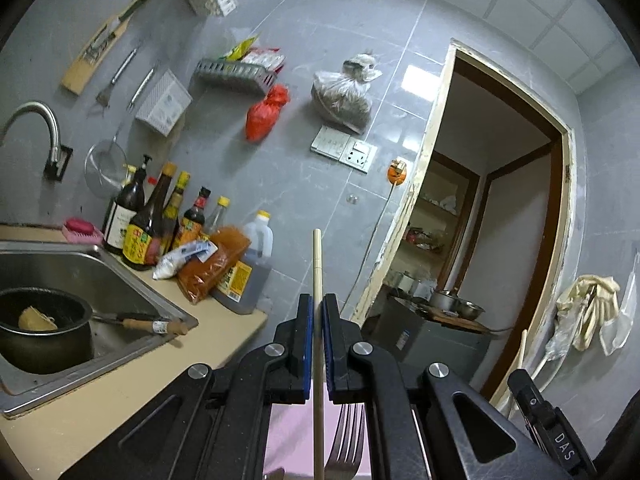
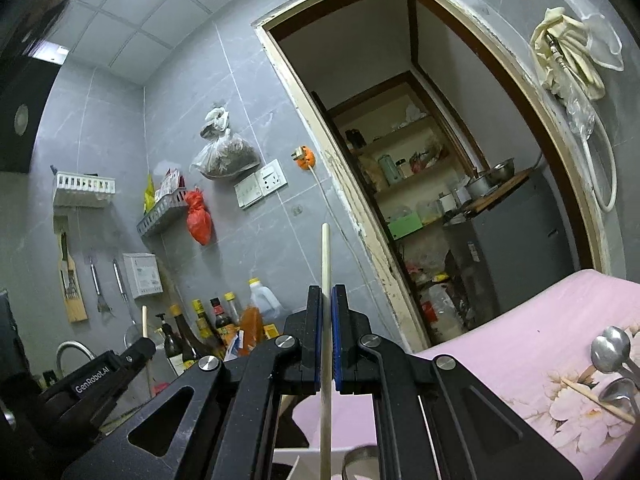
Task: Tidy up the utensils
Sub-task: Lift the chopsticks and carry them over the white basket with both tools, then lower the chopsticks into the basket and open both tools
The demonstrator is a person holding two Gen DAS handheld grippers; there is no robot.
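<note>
Between each claw's pads, a pale wooden chopstick (image 1: 317, 264) stands upright.

home kitchen: sink (image 1: 120, 276), sauce bottles (image 1: 148, 224), tiled wall (image 1: 320, 60).

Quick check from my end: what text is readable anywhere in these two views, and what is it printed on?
"DAS": on the right gripper, seen from the left wrist.
"GenRobot.AI": on the left gripper, seen from the right wrist.
Sauce bottle labels and the white wall box: print too small to read.

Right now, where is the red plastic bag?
In both views the red plastic bag hangs on the grey tiled wall, just beneath the grey wall basket, left of the doorway.
</note>
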